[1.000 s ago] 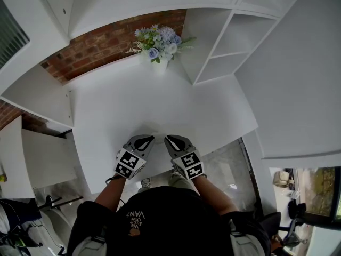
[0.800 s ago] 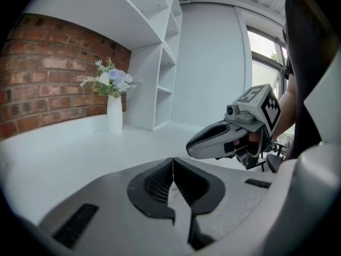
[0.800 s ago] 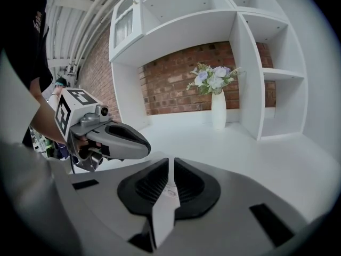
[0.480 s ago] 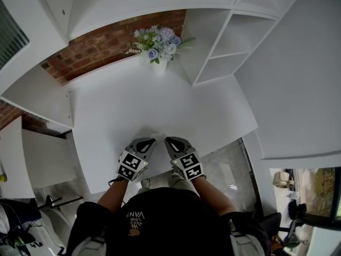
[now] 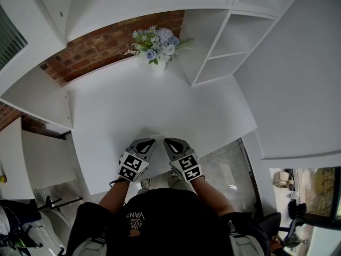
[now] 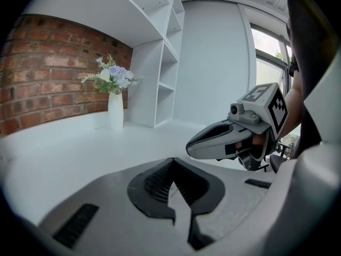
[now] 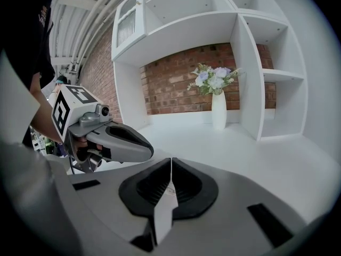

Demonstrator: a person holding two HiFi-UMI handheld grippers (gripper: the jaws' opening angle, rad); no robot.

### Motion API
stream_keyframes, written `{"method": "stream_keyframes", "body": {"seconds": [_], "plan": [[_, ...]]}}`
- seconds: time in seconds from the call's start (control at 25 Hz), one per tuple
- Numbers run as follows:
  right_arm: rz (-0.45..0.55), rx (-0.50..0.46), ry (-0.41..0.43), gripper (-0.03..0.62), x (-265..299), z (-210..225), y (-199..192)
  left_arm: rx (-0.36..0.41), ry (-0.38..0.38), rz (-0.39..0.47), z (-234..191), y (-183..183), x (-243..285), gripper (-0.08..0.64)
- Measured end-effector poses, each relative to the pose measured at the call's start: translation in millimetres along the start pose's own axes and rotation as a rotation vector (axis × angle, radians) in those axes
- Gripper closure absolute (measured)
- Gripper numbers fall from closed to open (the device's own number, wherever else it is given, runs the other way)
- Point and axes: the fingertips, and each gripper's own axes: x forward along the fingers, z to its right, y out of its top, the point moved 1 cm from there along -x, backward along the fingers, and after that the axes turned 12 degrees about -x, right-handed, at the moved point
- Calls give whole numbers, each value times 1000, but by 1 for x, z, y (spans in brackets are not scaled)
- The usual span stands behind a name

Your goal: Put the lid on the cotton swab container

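White table point(image 5: 128, 100) spreads out under me. My left gripper point(image 5: 151, 141) and my right gripper point(image 5: 167, 141) hang side by side over its near edge. Their tips are close together, and both point to the far side and a bit down. A person's arms point(image 5: 114, 193) hold them from the near side.

In the left gripper view my left fingers point(image 6: 152, 183) are pressed together tip to tip, with nothing between them. The right gripper shows just to the right, with its nose near mine but apart from it.

In the right gripper view my right fingers point(image 7: 152, 188) have just been closing, and now they meet too. Nothing sits between them. The left gripper shows just to the left.

I cannot tell where the lid or the cotton swab container is. From the head view there is a faint pale mark point(image 5: 151, 134) on the table just past my two tips. It is white on white and too washed out to name. Neither gripper view shows it.

At the far edge of the table stands a white vase point(image 5: 159, 64) with blue and white flowers point(image 5: 157, 42). It stands against a red brick wall point(image 5: 98, 46). White shelves point(image 5: 224, 41) rise at the far right, just beside the vase.
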Motion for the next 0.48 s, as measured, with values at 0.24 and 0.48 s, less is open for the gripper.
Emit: {"method": "stream_keyframes", "body": {"seconds": [0.24, 0.48], "plan": [[9, 11, -6, 588, 0, 1, -1, 1, 8, 4, 0, -1, 2, 554], [8, 27, -8, 589, -2, 0, 1, 2, 23, -7, 2, 0, 0, 554]]}}
